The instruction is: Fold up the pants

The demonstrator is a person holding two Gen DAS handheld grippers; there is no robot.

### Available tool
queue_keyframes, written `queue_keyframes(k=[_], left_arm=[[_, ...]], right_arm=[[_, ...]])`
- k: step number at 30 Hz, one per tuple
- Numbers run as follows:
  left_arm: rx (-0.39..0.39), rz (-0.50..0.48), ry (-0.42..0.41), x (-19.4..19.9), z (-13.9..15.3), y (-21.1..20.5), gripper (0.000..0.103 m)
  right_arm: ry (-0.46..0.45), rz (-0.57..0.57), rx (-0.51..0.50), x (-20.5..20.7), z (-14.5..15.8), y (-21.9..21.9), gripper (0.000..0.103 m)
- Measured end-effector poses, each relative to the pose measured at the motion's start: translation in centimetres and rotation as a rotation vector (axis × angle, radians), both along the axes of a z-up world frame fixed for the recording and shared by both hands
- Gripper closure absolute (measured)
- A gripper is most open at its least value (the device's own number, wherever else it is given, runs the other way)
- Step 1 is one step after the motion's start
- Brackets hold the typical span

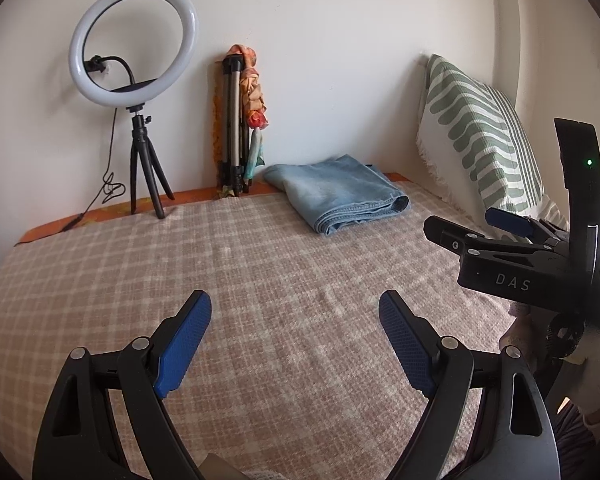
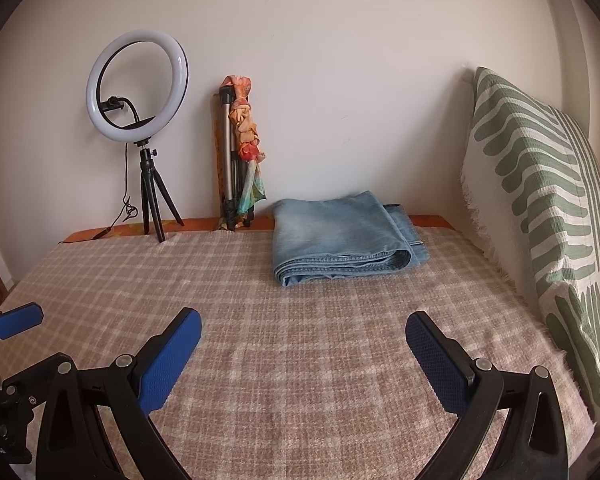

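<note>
Light blue jeans (image 1: 337, 194) lie folded into a compact stack at the far side of the bed, near the wall; they also show in the right wrist view (image 2: 341, 236). My left gripper (image 1: 296, 308) is open and empty, low over the checked blanket (image 1: 260, 264), well short of the jeans. My right gripper (image 2: 303, 324) is open and empty, also short of the jeans. The right gripper shows from the side at the right edge of the left wrist view (image 1: 459, 226). One blue pad of the left gripper (image 2: 18, 320) shows at the left edge of the right wrist view.
A ring light on a small tripod (image 1: 134, 44) stands at the back left with its cable trailing. A folded tripod with a colourful cloth (image 1: 240, 120) leans on the wall. A green-striped pillow (image 2: 539, 200) stands along the right side.
</note>
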State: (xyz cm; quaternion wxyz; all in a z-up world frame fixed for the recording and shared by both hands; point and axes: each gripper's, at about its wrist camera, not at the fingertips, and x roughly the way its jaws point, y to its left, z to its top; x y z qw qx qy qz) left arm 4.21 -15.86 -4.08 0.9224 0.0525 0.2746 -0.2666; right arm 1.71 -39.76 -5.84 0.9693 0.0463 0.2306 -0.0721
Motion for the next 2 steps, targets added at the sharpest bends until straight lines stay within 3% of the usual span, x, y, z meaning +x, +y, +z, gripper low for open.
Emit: queue_keyframes(k=[2], left_arm=[[0.005,0.000,-0.003,-0.03,0.11,0.01,0.017]], right_arm=[[0.002,0.002,0.003,0.08,-0.04,-0.11,0.000]])
